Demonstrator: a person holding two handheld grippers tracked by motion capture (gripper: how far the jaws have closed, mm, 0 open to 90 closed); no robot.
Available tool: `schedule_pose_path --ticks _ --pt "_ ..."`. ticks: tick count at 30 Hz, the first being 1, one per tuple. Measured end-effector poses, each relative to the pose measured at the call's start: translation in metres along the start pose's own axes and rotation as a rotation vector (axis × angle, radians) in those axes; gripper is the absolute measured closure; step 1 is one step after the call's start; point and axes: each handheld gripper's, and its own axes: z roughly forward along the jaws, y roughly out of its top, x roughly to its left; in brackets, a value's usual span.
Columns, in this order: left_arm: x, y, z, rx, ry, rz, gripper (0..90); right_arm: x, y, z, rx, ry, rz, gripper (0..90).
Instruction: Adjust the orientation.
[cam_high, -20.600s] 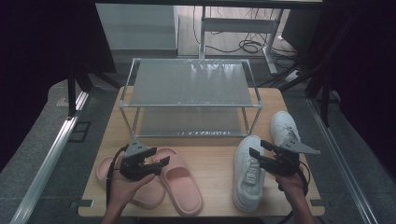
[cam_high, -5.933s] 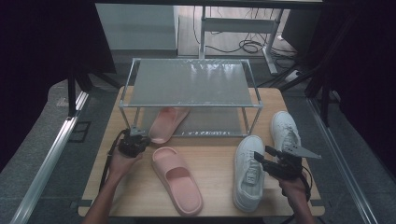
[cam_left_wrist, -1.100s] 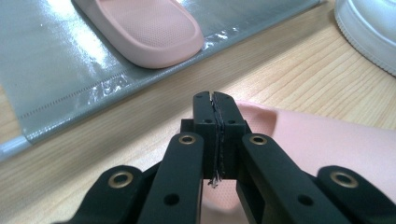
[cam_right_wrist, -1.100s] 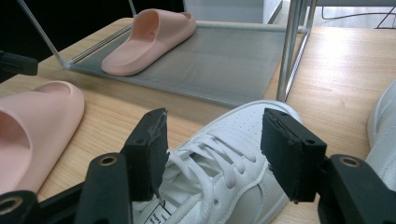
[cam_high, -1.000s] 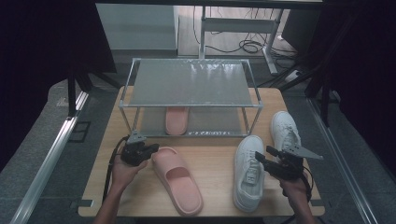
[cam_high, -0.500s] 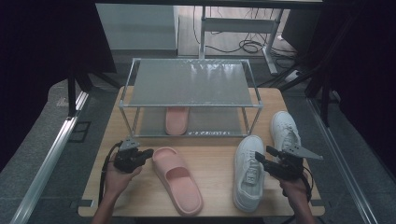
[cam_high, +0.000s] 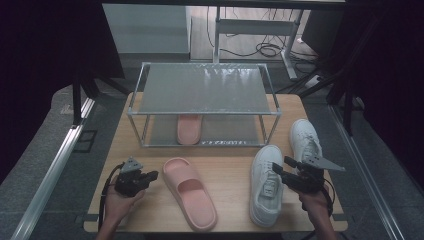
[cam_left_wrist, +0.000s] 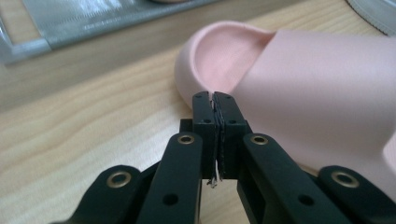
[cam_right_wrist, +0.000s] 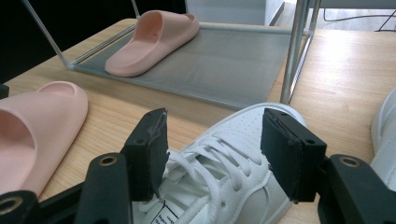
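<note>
A pink slipper (cam_high: 190, 192) (cam_left_wrist: 303, 84) (cam_right_wrist: 37, 126) lies on the wooden table, toe end toward the rack. My left gripper (cam_high: 152, 175) (cam_left_wrist: 215, 100) is shut with nothing in it. It rests low, just left of that slipper's toe end, with a small gap between them in the high view. The matching pink slipper (cam_high: 189, 129) (cam_right_wrist: 149, 35) lies on the rack's lower shelf. My right gripper (cam_high: 281, 165) (cam_right_wrist: 219, 140) stands open over the laces of a white sneaker (cam_high: 265, 185) (cam_right_wrist: 224, 168), pads clear of it. A second white sneaker (cam_high: 305, 142) lies to the right.
A metal two-level rack (cam_high: 200, 90) stands at the back middle of the table; its upright post (cam_right_wrist: 296, 51) rises just beyond the near sneaker. The table's front edge (cam_high: 225, 227) is close under both hands. Dark floor and cables lie beyond.
My left gripper has drawn back from the rack toward the table's near edge and a little lower, staying shut. The right gripper, slippers and sneakers have not moved.
</note>
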Motion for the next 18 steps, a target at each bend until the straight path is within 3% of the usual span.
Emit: schedule_pose_path --ticks 8,18 --pt "-0.004 -0.01 0.005 0.026 -0.017 -0.006 88.3 0.0 0.001 -0.002 -0.006 0.0 0.002 41.5" --pt "-0.012 -0.008 0.016 0.046 -0.038 0.006 88.1 0.003 0.002 -0.001 -0.008 0.017 0.01 41.8"
